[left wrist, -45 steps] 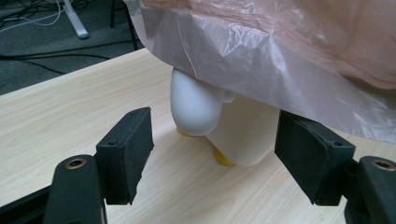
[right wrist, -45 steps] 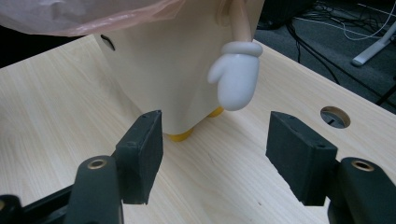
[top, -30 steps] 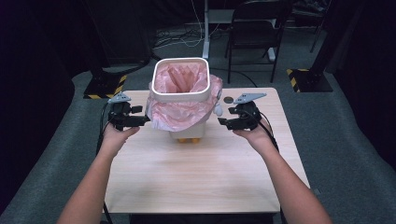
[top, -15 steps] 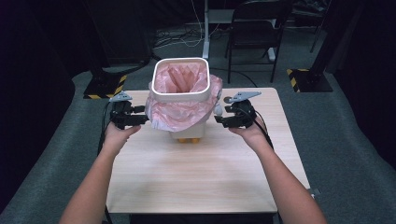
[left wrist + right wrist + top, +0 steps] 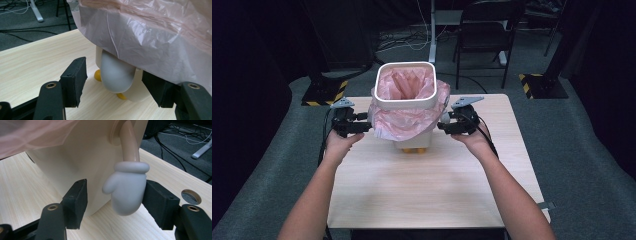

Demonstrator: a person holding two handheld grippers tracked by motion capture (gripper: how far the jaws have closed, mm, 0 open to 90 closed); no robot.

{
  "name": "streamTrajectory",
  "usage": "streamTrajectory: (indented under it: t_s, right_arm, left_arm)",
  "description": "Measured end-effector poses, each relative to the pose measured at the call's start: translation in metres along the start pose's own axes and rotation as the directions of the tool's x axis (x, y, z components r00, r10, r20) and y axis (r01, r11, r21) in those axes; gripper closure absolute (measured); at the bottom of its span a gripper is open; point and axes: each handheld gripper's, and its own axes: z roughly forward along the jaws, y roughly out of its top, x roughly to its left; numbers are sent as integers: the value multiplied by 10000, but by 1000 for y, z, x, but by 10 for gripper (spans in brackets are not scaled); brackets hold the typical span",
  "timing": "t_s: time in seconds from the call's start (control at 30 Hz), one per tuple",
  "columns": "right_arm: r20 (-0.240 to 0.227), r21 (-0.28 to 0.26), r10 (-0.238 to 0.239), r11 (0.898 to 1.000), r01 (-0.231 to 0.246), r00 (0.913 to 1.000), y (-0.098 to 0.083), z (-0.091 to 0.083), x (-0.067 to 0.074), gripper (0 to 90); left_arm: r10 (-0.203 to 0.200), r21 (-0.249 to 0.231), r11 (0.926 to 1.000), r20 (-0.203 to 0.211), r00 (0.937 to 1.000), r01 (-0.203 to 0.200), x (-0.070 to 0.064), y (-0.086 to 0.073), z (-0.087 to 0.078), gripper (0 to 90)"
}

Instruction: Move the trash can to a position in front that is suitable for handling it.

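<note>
Surface (image 5: 432, 190): pale wood. The bin sits mid-width toward the far edge, so both hands reach it evenly from either side.

White character-style waste bin (image 5: 404, 102): upright, long axis vertical, mouth facing straight up.

Pink liner bag (image 5: 404, 122): folded out over the rim, skirt draped loosely down the sides. On the person's left it overhangs the grab point.

Left tongs (image 5: 362, 122): level, aimed inward at the bin's flank. They are apart but have just been closing, with the bin's left mitten hand (image 5: 116, 75) between the pads. The near pad (image 5: 75, 80) is clear of it. I can't tell whether the far pad touches, because the bag covers that spot.

Right tongs (image 5: 444, 125): mirror pose, apart, straddling the right mitten hand (image 5: 127, 192). One pad (image 5: 160, 202) is just beside it or grazing it, the other well off.

My read: the mittens serve as handles for a symmetric two-point hold, keeping the bin level.

Mittens: hang from thin arms (image 5: 130, 142), tips down, long axis near vertical.

Yellow feet (image 5: 98, 75): on the surface.
</note>
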Motion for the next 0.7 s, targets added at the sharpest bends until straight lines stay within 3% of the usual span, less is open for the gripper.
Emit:
streamTrajectory:
  t_s: [0.27,0.5,0.7]
  right_arm:
    - [103,-45,33,10000,-32,9999,2,4,-3,381]
    - [134,-15,1,10000,0,9999,3,7,-6,479]
    - [217,-85,-40,10000,42,9998,3,8,-5,515]
  left_arm:
    - [21,-33,10000,136,9999,-20,-1,0,5,384]
    - [122,3,9999,313,9994,-122,-4,1,13,418]
    - [151,7,9999,216,9997,-151,-5,1,15,515]
